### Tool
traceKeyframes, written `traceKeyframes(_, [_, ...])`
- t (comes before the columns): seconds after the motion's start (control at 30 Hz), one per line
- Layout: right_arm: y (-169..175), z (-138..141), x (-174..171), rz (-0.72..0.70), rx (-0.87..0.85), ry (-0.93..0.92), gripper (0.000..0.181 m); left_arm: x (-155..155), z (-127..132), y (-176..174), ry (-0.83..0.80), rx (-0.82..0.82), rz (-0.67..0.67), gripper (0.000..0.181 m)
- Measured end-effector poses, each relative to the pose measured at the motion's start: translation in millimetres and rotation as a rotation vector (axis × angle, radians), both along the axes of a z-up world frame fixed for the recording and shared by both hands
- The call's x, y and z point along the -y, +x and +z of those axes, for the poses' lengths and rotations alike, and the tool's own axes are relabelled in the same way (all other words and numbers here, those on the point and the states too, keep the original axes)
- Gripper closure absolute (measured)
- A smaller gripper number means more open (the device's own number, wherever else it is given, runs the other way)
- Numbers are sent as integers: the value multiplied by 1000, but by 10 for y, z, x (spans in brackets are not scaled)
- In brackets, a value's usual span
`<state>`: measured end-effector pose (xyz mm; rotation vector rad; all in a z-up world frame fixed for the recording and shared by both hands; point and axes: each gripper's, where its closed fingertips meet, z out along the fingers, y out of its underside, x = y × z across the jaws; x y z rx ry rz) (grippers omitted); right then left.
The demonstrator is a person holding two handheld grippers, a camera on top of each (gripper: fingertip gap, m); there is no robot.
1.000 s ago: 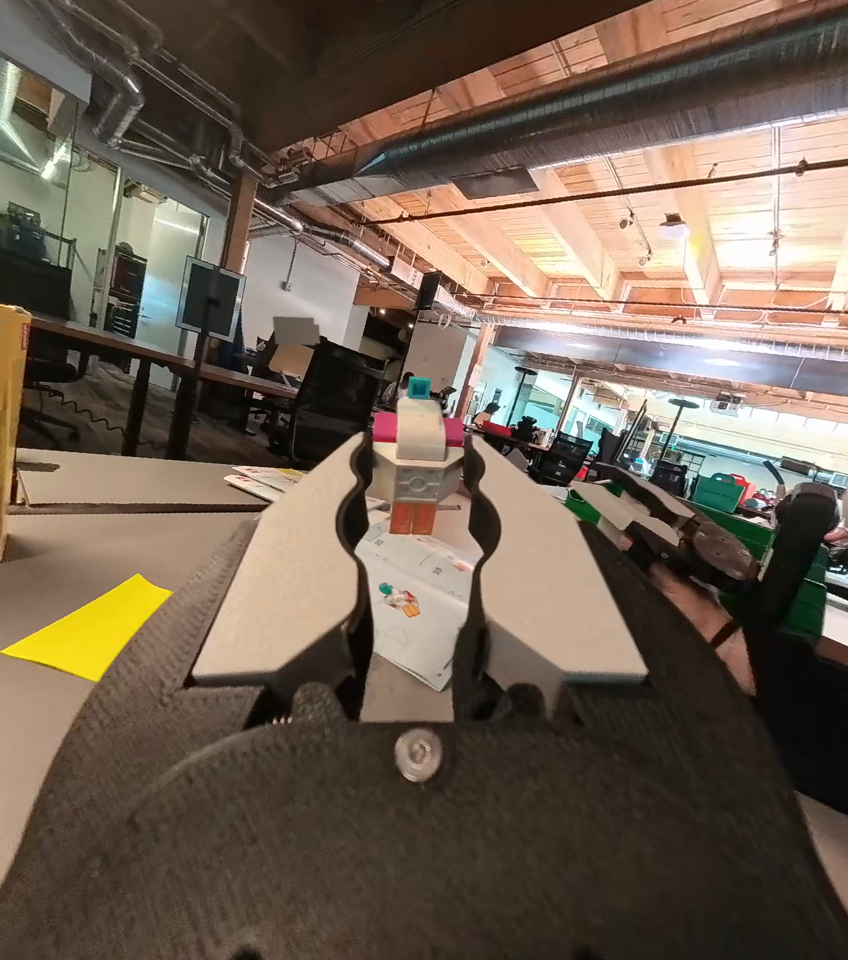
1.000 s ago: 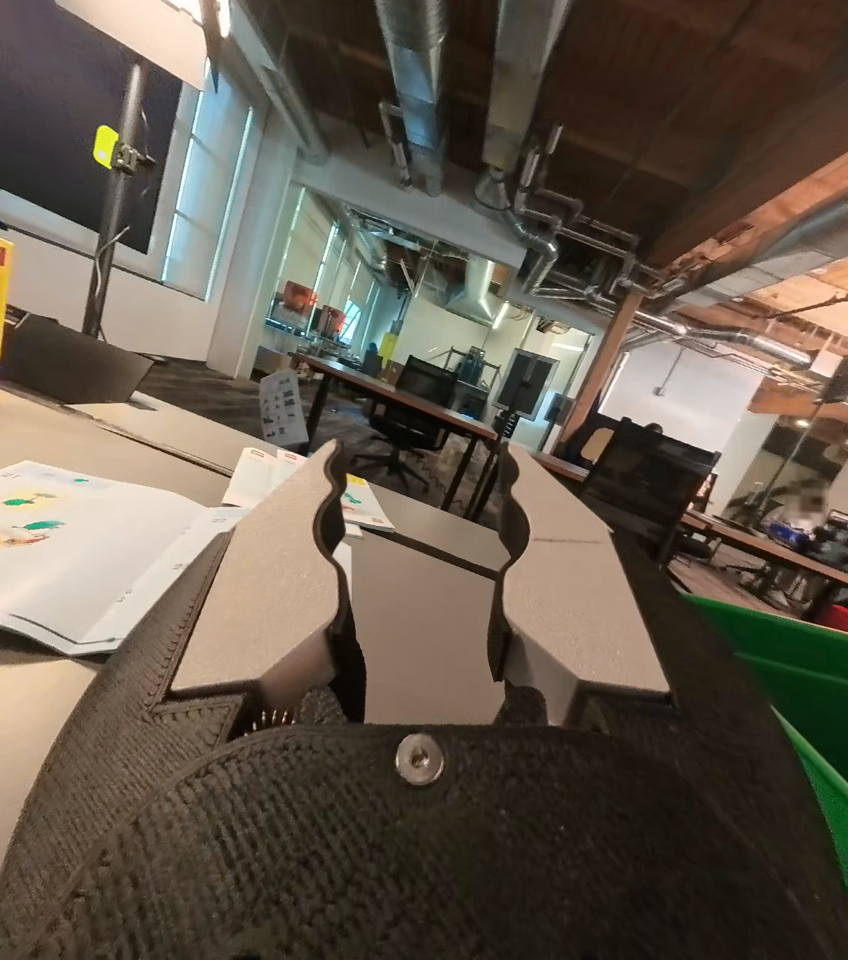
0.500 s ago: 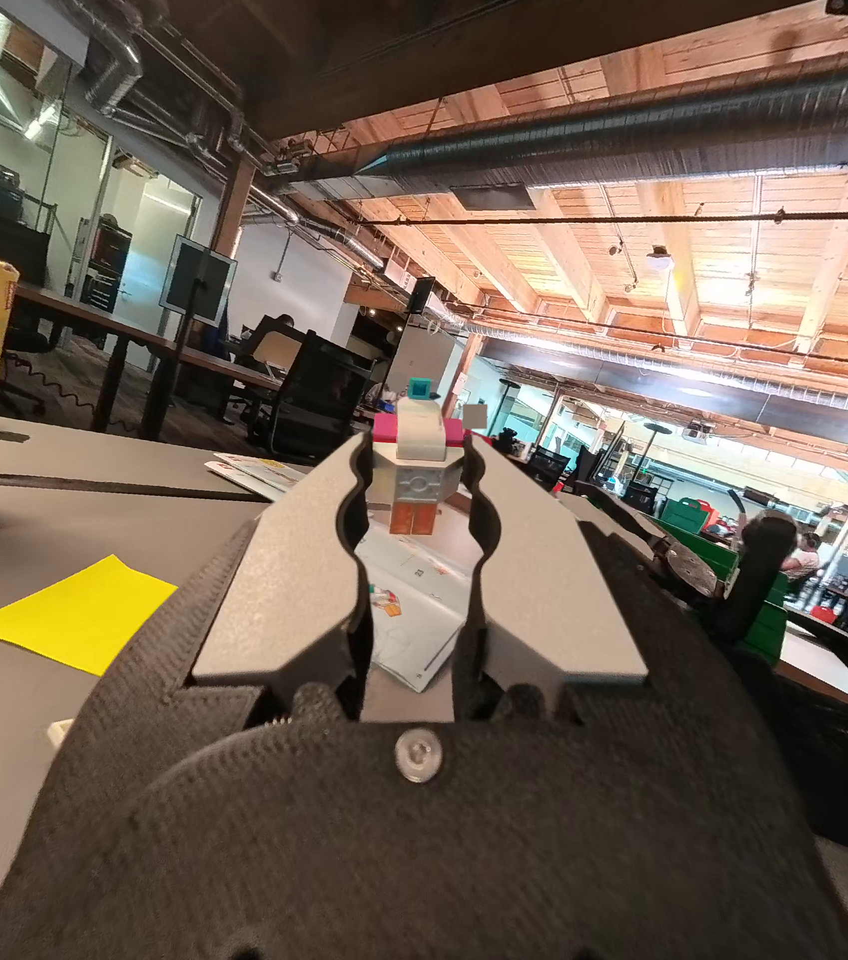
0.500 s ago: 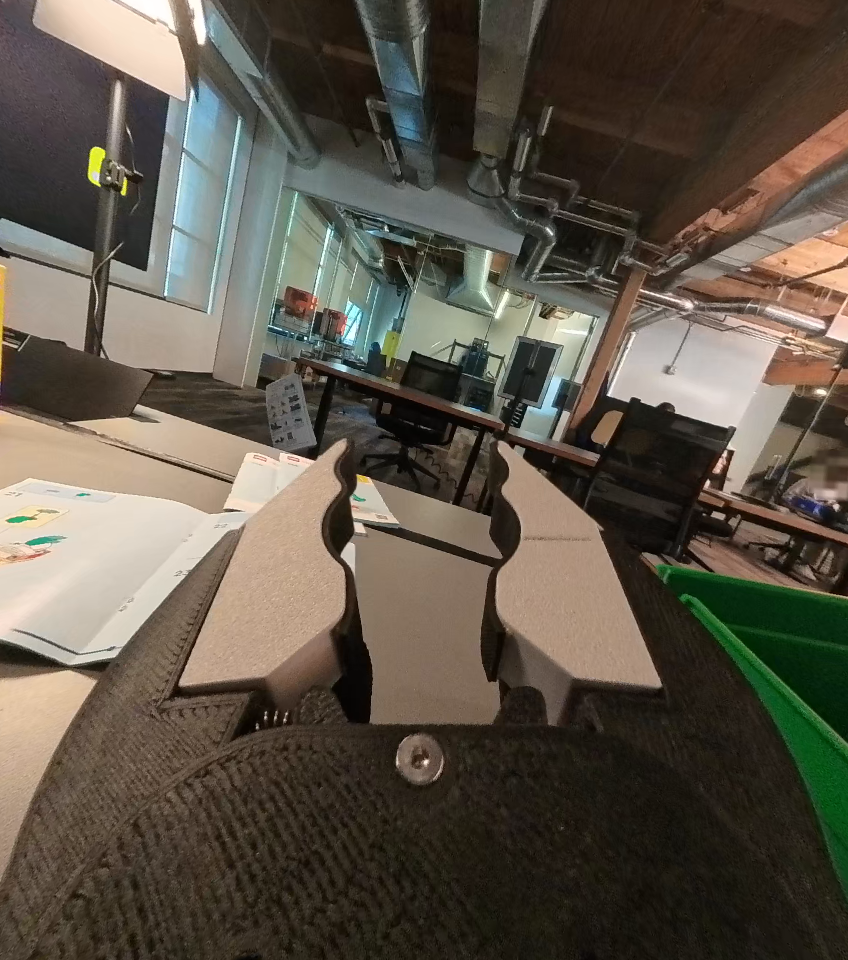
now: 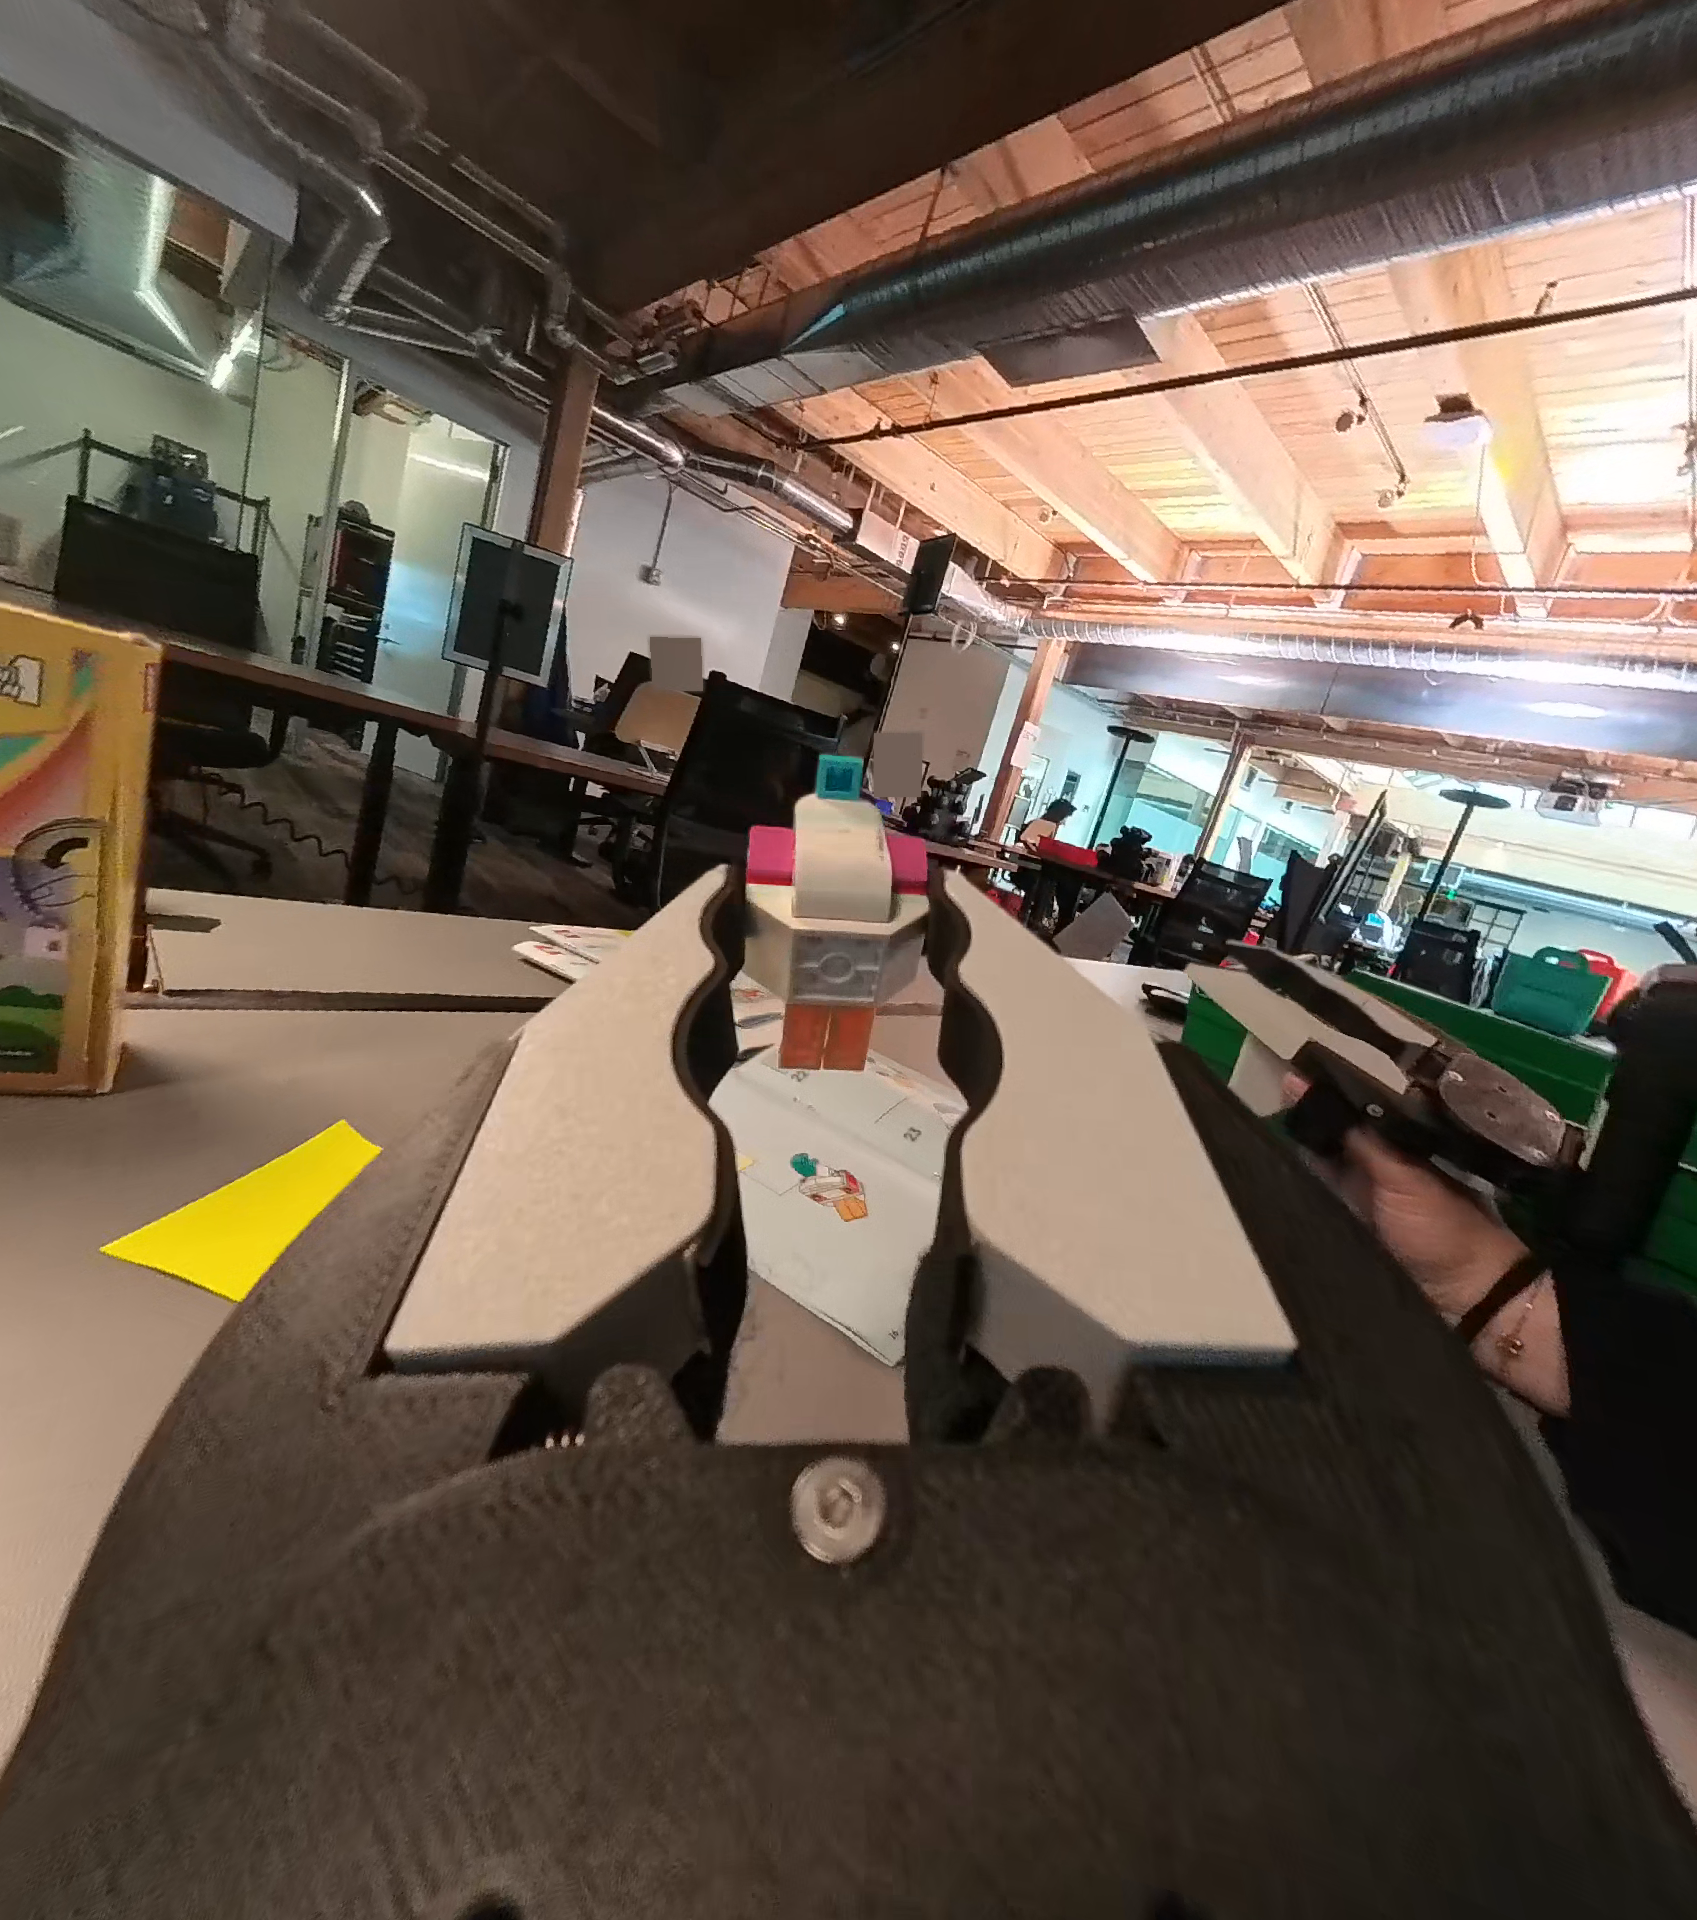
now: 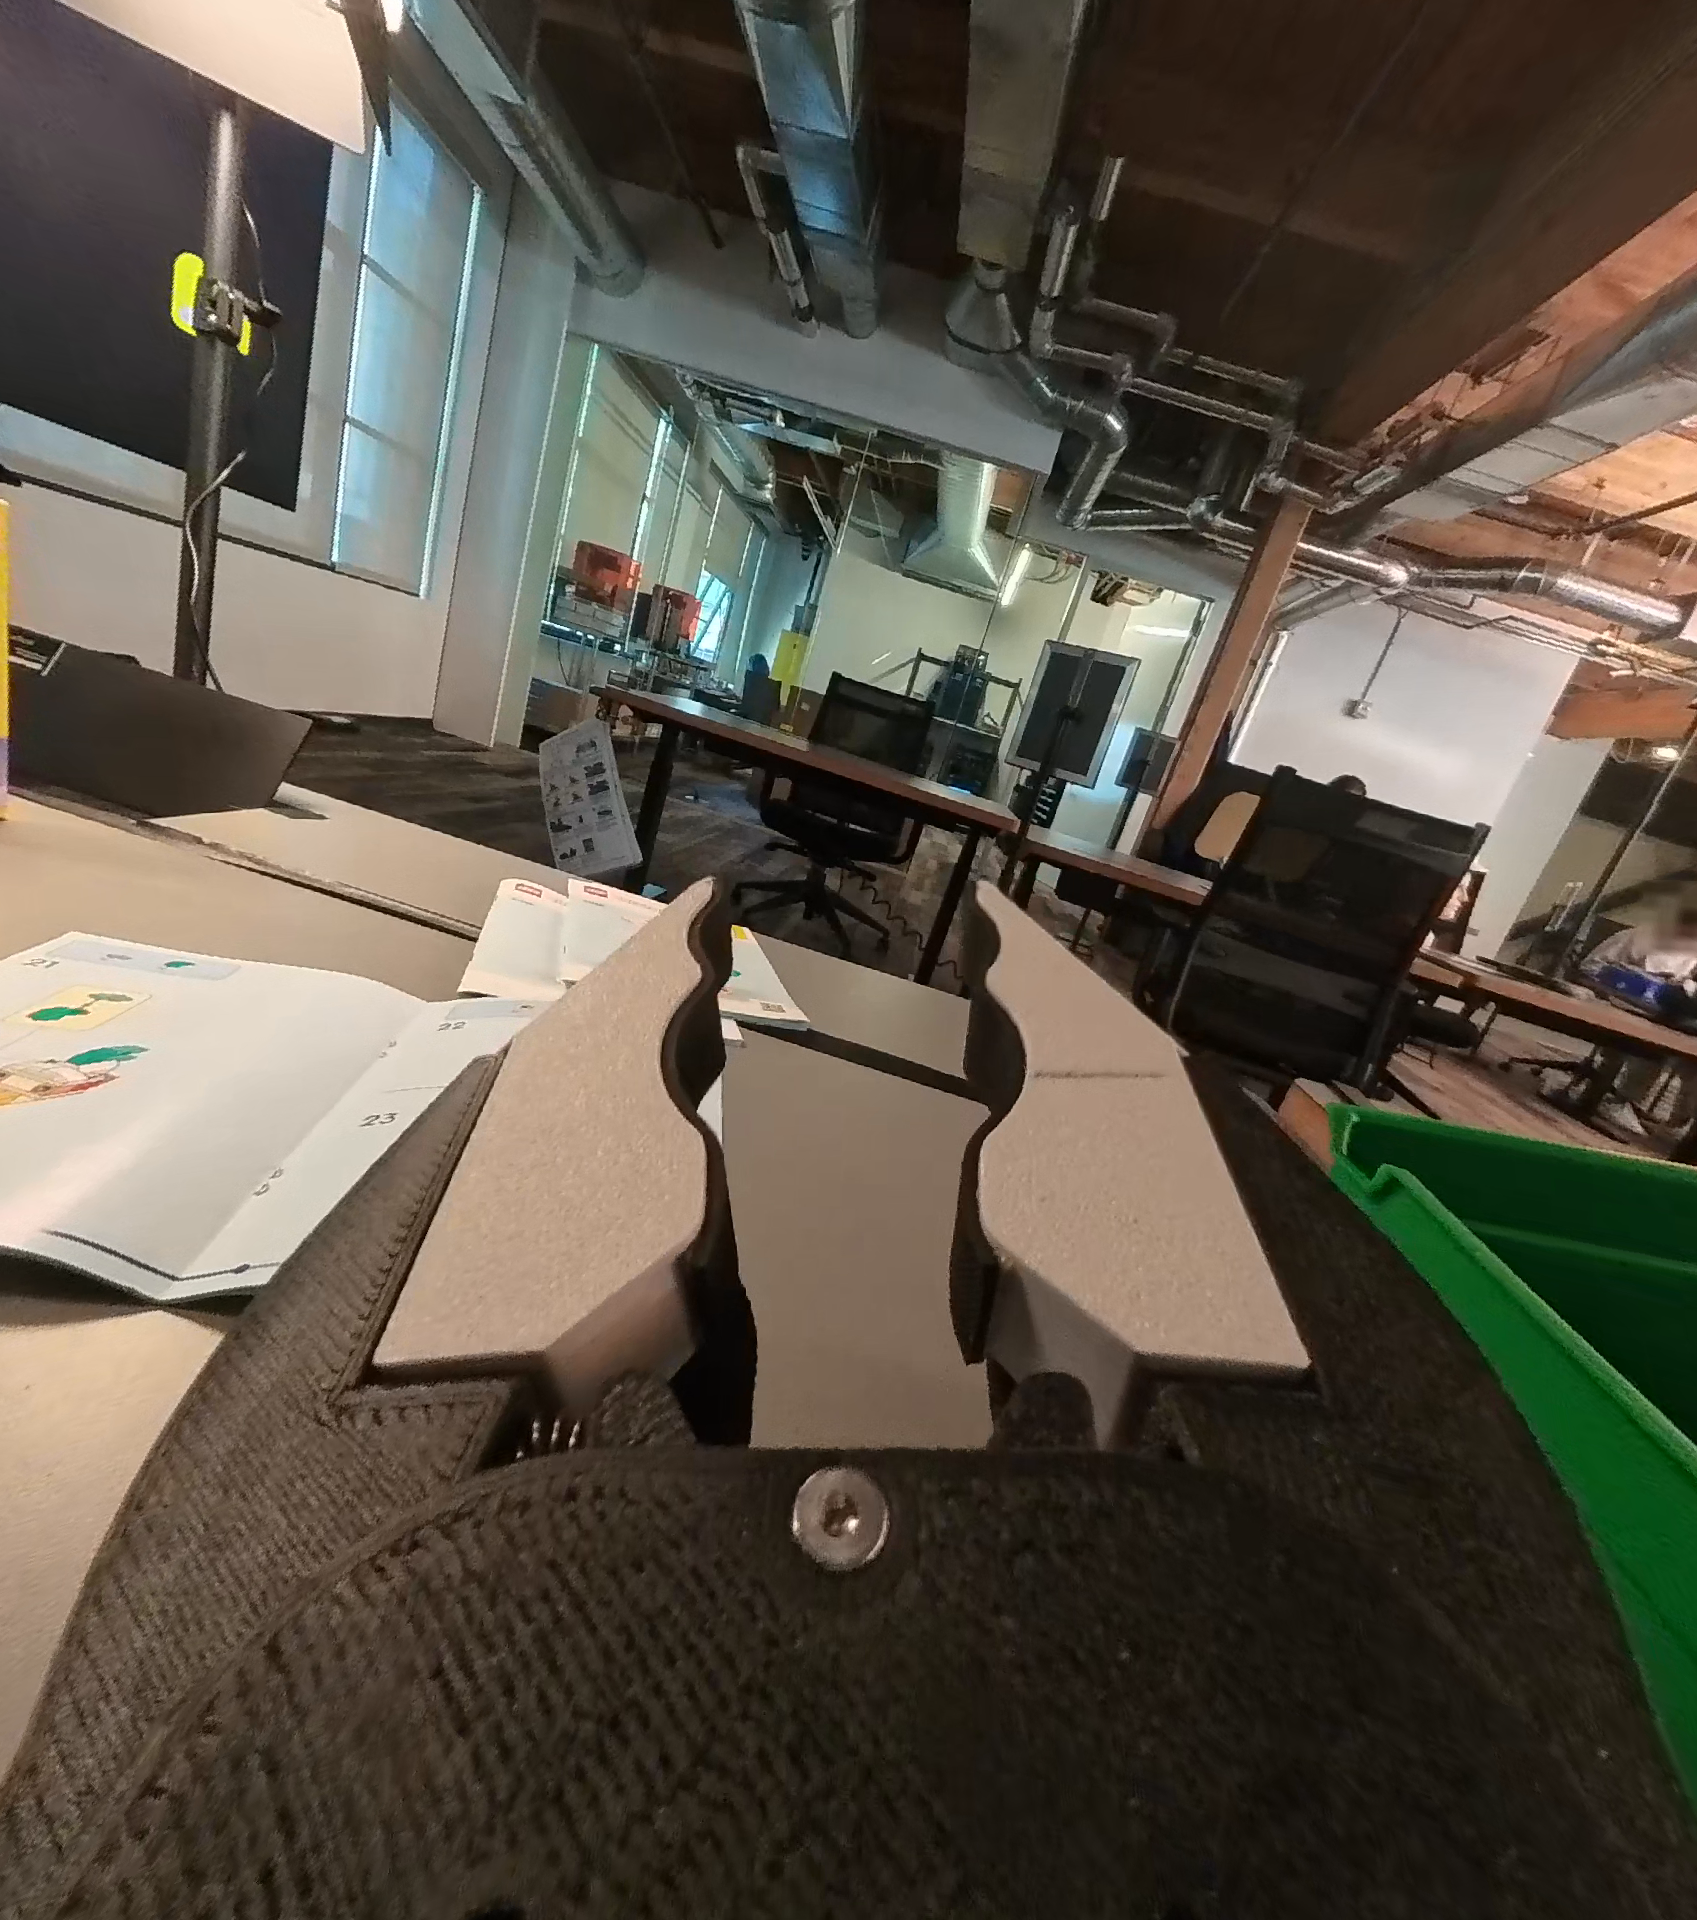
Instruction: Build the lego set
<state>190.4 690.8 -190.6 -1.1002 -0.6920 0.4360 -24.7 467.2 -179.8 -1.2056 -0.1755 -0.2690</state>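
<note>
We are pinching a small white, pink, grey and orange brick figure point(image 5: 836, 935) between the tips of our left gripper point(image 5: 833, 940), lifted above the open instruction booklet point(image 5: 854, 1195) on the grey table point(image 5: 44, 1299). Our right gripper point(image 6: 844, 935) is hovering empty, fingers spread, beside a green plastic bin point(image 6: 1602, 1351).

A: Left gripper point(image 5: 828, 940)?
B: Raised off the worktop and pointing forward and slightly up. Jaws closed in on a small brick figure at the tips, gripping its grey body from both sides.

A: Right gripper point(image 6: 839, 935)?
B: Low and level. Jaws parted with a clear gap, nothing between them. It also shows at the right of the left wrist view, held in the person's hand point(image 5: 1426, 1216), wrist in a dark sleeve.
</note>
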Motion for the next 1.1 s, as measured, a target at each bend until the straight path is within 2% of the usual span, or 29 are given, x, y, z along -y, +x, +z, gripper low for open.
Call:
traceKeyframes(0.67, [-99, -67, 83, 40, 31, -26, 143, -15, -5, 173, -12, -52, -50, 147])
traceKeyframes(0.93, [-2, -112, -30, -60, 52, -57, 143, -15, 6, 226, -14, -72, -69, 147])
traceKeyframes(1.0, [14, -103, -36, -73, 54, -52, 143, 30, 108, 357, 57, -66, -175, 147])
traceKeyframes(1.03, [20, -94, -35, -81, 56, -45, 143, 103, 218, 521, 139, -37, -326, 147])
traceKeyframes(1.07, [19, -82, -27, -85, 62, -32, 142, 197, 320, 673, 202, 58, -524, 148])
traceKeyframes(1.1, [9, -57, -2, -85, 72, -10, 140, 288, 421, 745, 254, 218, -715, 147])
